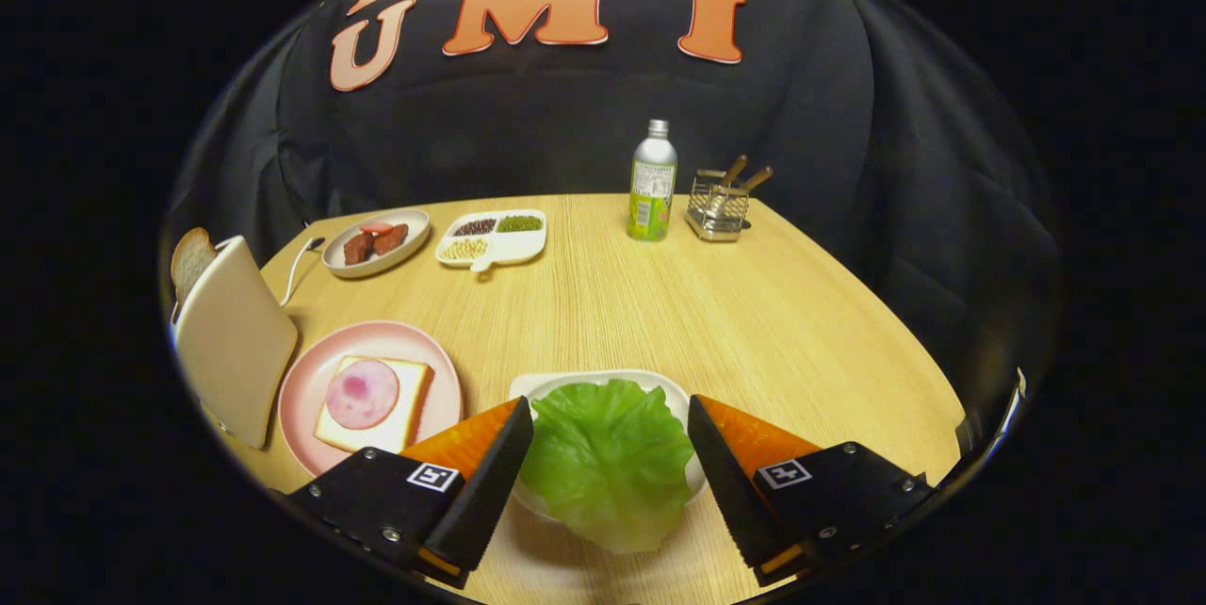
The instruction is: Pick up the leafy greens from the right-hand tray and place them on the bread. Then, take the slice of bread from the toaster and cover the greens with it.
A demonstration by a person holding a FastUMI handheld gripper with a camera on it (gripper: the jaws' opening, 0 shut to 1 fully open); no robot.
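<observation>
A green lettuce leaf [608, 459] lies on a white tray [565, 383] on the wooden table. My gripper [611, 412] is open, its two fingers standing on either side of the leaf without touching it. Left of the tray, a pink plate [311, 374] holds a square slice of bread [415, 398] topped with a round slice of ham [362, 393]. Further left stands a cream toaster [234, 341] with a slice of bread [190, 261] sticking up from its slot.
At the back of the table are a white dish with pieces of meat [375, 241], a divided dish of beans [493, 237], a green and silver bottle [652, 181] and a wire holder with utensils [718, 204]. The toaster's cord [300, 266] runs behind it.
</observation>
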